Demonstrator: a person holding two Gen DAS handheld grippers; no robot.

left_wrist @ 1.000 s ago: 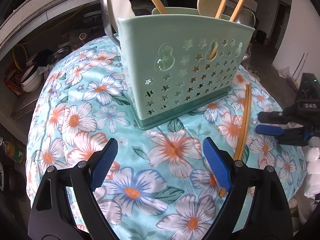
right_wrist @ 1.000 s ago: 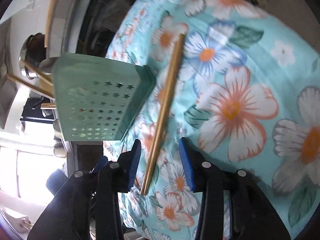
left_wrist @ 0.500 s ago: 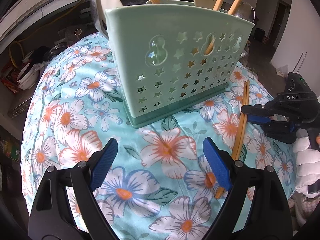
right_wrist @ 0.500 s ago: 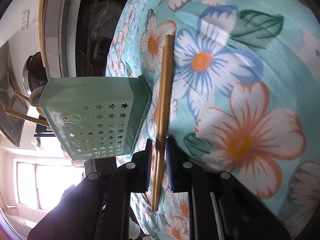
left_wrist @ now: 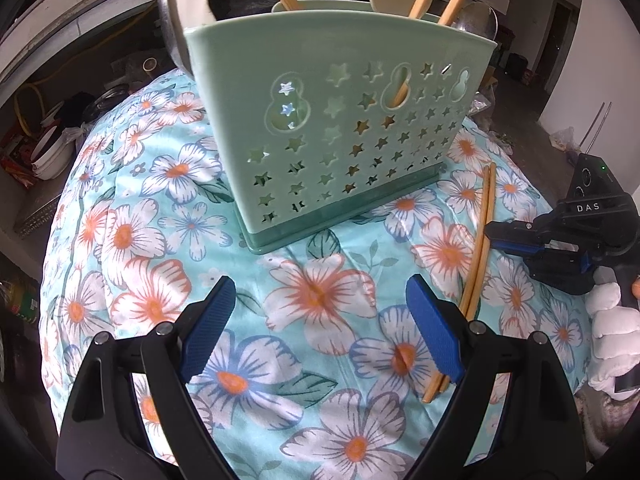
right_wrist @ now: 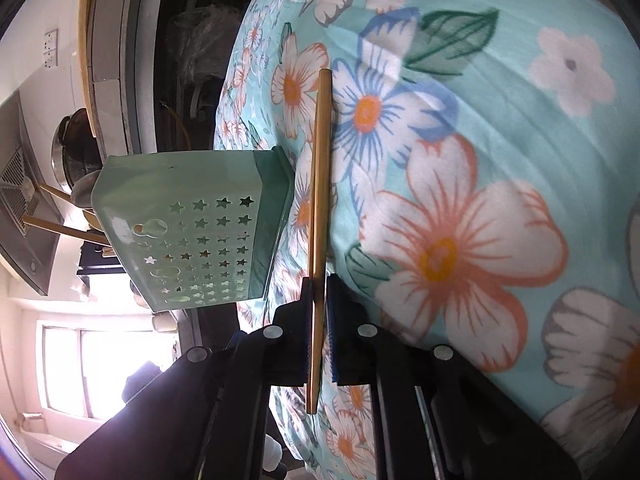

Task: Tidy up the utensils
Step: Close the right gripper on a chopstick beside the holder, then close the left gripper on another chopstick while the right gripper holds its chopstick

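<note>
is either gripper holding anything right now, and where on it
The right gripper is shut on the chopsticks near their lower end, well below the middle. The left gripper is open, holding nothing.

The lettering "DAS" is printed in white on the black body of the right gripper, seen in the left wrist view. No other text can be read.

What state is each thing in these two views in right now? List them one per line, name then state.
Chopsticks: lying as a pair on the cloth, clamped near one end.
Right gripper: fingers shut on the chopsticks.
Left gripper: fingers wide open, holding nothing.
Green utensil holder: upright on the cloth, already holding spoons and chopsticks.
Floral cloth: spread over the surface, slightly rumpled.
</note>
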